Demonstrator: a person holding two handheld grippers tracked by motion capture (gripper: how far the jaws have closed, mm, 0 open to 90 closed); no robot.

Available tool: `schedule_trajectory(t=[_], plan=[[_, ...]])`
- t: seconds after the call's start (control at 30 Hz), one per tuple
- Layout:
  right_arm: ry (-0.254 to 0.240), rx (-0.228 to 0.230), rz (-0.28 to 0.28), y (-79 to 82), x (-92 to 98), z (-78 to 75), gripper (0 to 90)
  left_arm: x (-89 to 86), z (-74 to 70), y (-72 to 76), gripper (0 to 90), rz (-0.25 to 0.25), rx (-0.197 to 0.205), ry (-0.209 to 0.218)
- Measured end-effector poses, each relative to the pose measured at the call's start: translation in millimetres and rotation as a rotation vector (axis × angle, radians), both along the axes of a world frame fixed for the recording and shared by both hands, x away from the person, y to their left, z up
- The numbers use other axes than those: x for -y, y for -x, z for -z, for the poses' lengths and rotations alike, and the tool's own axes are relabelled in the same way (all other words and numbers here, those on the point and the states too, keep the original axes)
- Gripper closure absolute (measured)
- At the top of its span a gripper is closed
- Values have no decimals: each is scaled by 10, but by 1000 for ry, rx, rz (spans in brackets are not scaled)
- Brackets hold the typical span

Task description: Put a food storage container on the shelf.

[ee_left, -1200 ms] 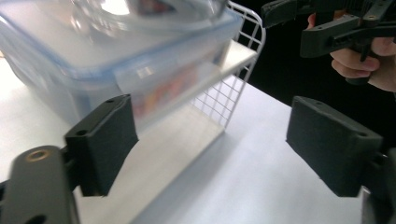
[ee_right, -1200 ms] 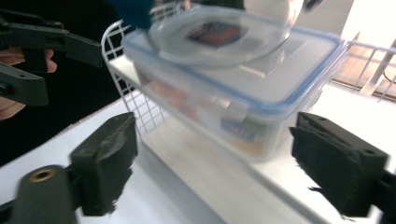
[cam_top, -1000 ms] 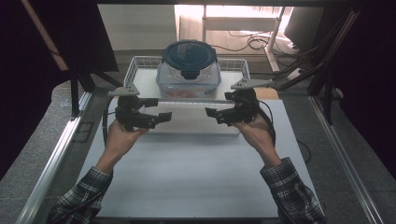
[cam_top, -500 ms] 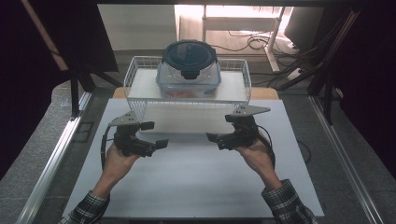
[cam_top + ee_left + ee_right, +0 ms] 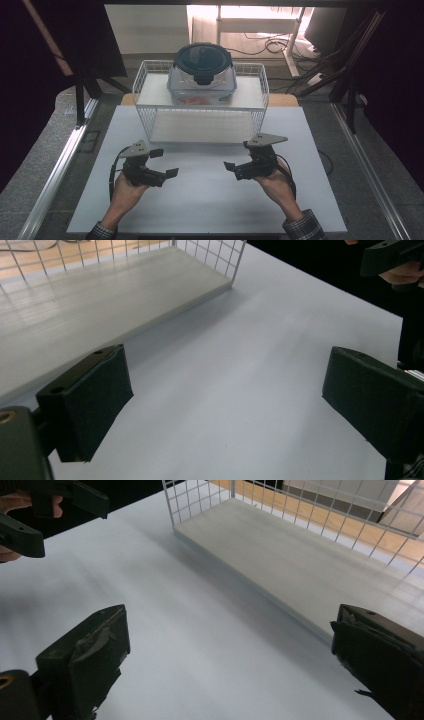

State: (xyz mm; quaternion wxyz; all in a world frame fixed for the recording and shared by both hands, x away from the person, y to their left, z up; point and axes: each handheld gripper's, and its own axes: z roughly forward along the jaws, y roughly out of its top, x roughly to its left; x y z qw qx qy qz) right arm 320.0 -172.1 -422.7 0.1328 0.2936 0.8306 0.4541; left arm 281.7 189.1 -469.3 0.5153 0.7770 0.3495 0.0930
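Both tools idle over the white table (image 5: 200, 200): left gripper (image 5: 164, 163) and right gripper (image 5: 237, 155) jaws spread, empty. Wire rack (image 5: 200, 117) just ahead of them; lidded container (image 5: 202, 72) sits on its upper shelf, beyond both, centred for a two-sided grab.

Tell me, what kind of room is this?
Probably a lab or workshop set up for recording hand work. A white table sits inside a metal frame, cables trail over the floor behind it, and a person holds a left gripper and a right gripper near a wire basket.
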Motion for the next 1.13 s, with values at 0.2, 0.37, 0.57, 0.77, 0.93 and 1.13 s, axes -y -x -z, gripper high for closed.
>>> schedule_trajectory(t=[0.2, 0.37, 0.57, 0.77, 0.93, 1.13], plan=[[3, -17, 1, 97, 16, 170, 9, 41, 190, 95, 45, -11, 3, -34], [19, -29, 1, 179, 33, 325, 7, 73, 322, 192, 35, -17, -6, -78], [41, -56, 0, 264, 82, 535, 6, 81, 430, 328, 32, -12, -27, -102], [106, -81, -2, 372, 96, 721, 0, 81, 552, 428, 29, 24, -87, -147], [152, -96, -3, 415, 80, 833, 0, 73, 640, 458, 25, 36, -136, -211], [181, -100, -10, 426, 50, 857, 0, 46, 623, 442, 15, 15, -129, -204]])
